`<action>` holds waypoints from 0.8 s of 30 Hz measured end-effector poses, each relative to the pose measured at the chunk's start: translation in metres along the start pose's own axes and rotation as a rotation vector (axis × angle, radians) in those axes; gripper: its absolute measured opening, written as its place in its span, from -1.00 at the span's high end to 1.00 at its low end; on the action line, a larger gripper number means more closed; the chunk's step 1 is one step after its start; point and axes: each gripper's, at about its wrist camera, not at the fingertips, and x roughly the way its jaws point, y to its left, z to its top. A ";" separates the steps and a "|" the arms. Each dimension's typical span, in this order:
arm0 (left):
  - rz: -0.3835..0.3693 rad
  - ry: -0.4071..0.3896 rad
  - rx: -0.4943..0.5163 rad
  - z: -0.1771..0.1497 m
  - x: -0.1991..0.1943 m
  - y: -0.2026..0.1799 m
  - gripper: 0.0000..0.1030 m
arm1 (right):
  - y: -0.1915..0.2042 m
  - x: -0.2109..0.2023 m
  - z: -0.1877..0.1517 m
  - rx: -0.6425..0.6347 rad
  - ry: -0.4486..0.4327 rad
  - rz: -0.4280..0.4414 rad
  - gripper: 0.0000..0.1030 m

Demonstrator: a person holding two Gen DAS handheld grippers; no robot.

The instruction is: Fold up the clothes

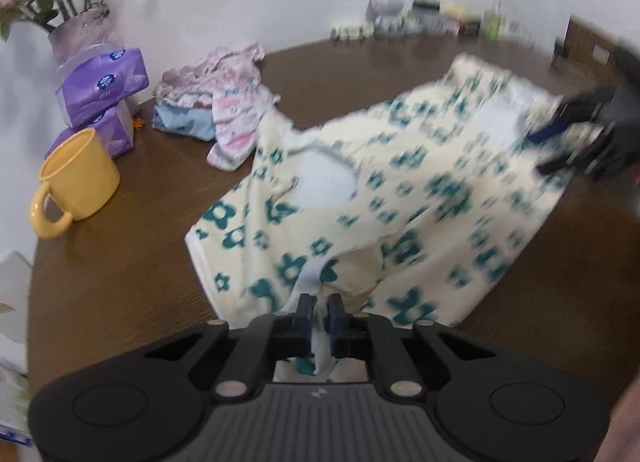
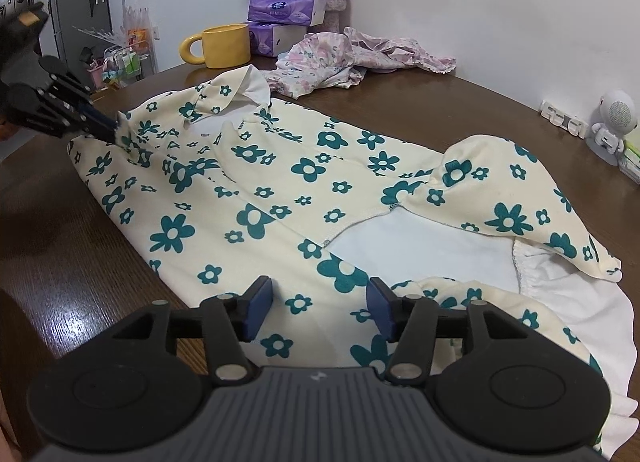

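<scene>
A cream garment with teal flowers (image 1: 400, 189) (image 2: 280, 189) lies spread on the brown table (image 1: 120, 282) (image 2: 60, 262), its white inside showing at the hem. My left gripper (image 1: 320, 318) is shut on a pinch of the fabric near the collar end, and the cloth rises to its blue pads. From the right wrist view the left gripper (image 2: 114, 126) holds that edge slightly lifted. My right gripper (image 2: 320, 308) stands open low over the hem end, flowered cloth lying between its blue pads (image 2: 262, 304) without being squeezed. In the left wrist view the right gripper (image 1: 542, 149) is blurred.
A yellow mug (image 1: 76, 177) (image 2: 224, 45), purple tissue packs (image 1: 104, 85) (image 2: 284, 5) and a vase (image 1: 76, 33) stand by the wall. A pile of pink and blue clothes (image 1: 216, 101) (image 2: 340, 57) lies beside the garment. A small white robot figure (image 2: 612, 125) sits at the far edge.
</scene>
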 end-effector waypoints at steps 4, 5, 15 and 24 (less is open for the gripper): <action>-0.150 -0.048 -0.139 -0.001 -0.026 0.015 0.88 | 0.000 0.000 0.000 0.001 -0.001 0.001 -0.04; -0.186 -0.045 -0.183 -0.003 -0.027 0.021 0.88 | 0.000 0.000 0.000 0.001 -0.001 0.001 -0.04; -0.274 0.037 -0.520 -0.023 0.011 0.081 0.87 | 0.000 0.002 0.000 0.005 -0.003 -0.004 -0.04; -0.099 0.043 -0.323 -0.015 0.015 0.052 0.67 | -0.001 0.002 -0.001 0.010 -0.007 -0.001 -0.04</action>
